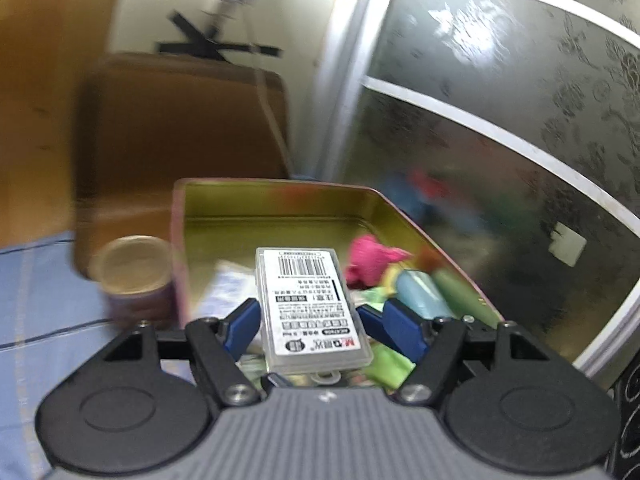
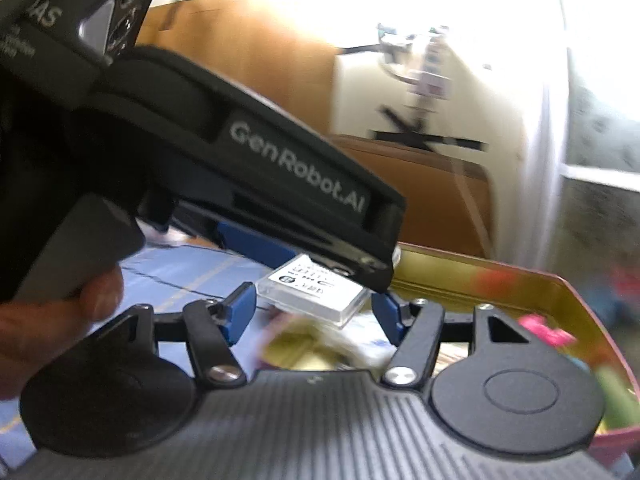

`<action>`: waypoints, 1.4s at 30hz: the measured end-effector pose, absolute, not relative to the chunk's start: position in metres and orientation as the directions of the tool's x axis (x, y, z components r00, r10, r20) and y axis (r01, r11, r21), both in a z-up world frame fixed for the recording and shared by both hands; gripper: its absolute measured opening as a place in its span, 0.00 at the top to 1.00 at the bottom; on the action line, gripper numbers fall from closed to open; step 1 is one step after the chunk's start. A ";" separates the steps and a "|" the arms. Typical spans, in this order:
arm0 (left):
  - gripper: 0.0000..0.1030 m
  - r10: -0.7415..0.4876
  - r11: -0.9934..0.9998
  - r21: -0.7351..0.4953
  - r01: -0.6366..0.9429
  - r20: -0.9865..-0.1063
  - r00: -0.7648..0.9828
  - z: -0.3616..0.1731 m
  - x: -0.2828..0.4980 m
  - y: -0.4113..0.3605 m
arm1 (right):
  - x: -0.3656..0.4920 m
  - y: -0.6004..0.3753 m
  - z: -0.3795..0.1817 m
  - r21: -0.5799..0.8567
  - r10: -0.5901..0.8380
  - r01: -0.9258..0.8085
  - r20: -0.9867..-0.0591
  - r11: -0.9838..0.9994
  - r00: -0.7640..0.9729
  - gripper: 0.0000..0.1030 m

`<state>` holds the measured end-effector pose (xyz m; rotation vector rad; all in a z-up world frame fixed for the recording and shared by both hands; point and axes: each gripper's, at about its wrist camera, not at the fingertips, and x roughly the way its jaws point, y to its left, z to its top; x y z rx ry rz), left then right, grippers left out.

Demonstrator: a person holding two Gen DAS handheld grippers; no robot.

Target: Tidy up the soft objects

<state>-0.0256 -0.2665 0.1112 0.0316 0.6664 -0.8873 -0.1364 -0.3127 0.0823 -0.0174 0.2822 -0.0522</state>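
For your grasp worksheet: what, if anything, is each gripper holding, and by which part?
The left gripper clamps the clear plastic box by its long sides. The right gripper holds nothing.

A: What is the clear plastic case (image 1: 310,304)?
B: A flat transparent box with a white barcode label on top; it hangs lifted above the tin (image 1: 280,208), label up, its long side running from 6 to 12 o'clock in the left wrist view; in the right wrist view it shows again (image 2: 316,290), tilted

A: And the tin?
B: An open rectangular tin, gold inside, pinkish rim; inside it toward 3 o'clock lie a pink soft piece (image 1: 370,260), a light blue piece (image 1: 420,292) and a green piece (image 1: 460,292) side by side; a white packet (image 1: 230,284) lies toward 9 o'clock
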 end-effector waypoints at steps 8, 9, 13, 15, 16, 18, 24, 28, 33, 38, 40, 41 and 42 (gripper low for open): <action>0.14 -0.707 0.648 -0.214 0.731 -0.526 0.473 0.107 -0.030 -0.279 | -0.133 -0.363 0.057 0.086 -0.161 0.204 -0.357 0.975 0.920 0.25; 0.13 -0.709 0.655 -0.220 0.723 -0.511 0.486 0.110 -0.031 -0.272 | -0.134 -0.364 0.056 0.107 -0.154 0.203 -0.351 0.973 0.924 0.25; 0.10 -0.702 0.687 -0.236 0.687 -0.459 0.544 0.120 -0.033 -0.228 | -0.139 -0.356 0.056 0.127 -0.136 0.184 -0.315 0.975 0.939 0.25; 0.09 -0.681 0.715 -0.230 0.660 -0.441 0.584 0.121 -0.034 -0.205 | -0.142 -0.341 0.058 0.132 -0.111 0.154 -0.288 0.979 0.951 0.25; 0.09 -0.661 0.737 -0.220 0.639 -0.435 0.612 0.120 -0.035 -0.192 | -0.143 -0.332 0.060 0.134 -0.094 0.135 -0.275 0.982 0.957 0.25; 0.08 -0.614 0.781 -0.203 0.591 -0.426 0.664 0.117 -0.034 -0.164 | -0.139 -0.319 0.064 0.135 -0.046 0.082 -0.250 0.987 0.967 0.25; 0.05 -0.404 0.915 -0.187 0.359 -0.447 0.798 0.092 -0.018 -0.076 | -0.129 -0.258 0.063 0.066 0.120 -0.108 -0.212 0.992 0.970 0.25; 0.05 -0.279 0.960 -0.167 0.225 -0.473 0.836 0.071 -0.008 -0.027 | -0.117 -0.222 0.059 0.010 0.179 -0.182 -0.245 0.983 0.953 0.25; 0.05 -0.225 0.971 -0.190 0.145 -0.519 0.824 0.041 0.008 0.003 | -0.093 -0.208 0.056 0.015 0.188 -0.192 -0.270 0.981 0.944 0.25; 0.05 -0.269 0.957 -0.243 0.160 -0.527 0.806 0.028 0.010 0.010 | -0.083 -0.200 0.047 0.034 0.180 -0.180 -0.347 0.983 0.920 0.25; 0.05 -0.268 0.960 -0.217 0.177 -0.525 0.808 0.028 0.007 0.004 | -0.082 -0.204 0.046 0.052 0.179 -0.172 -0.354 0.984 0.918 0.25; 0.05 -0.266 0.962 -0.202 0.185 -0.520 0.812 0.028 0.005 0.001 | -0.083 -0.206 0.045 0.064 0.180 -0.168 -0.356 0.984 0.917 0.24; 0.05 -0.264 0.963 -0.189 0.193 -0.513 0.817 0.029 0.002 -0.001 | -0.085 -0.207 0.044 0.078 0.181 -0.163 -0.360 0.983 0.916 0.23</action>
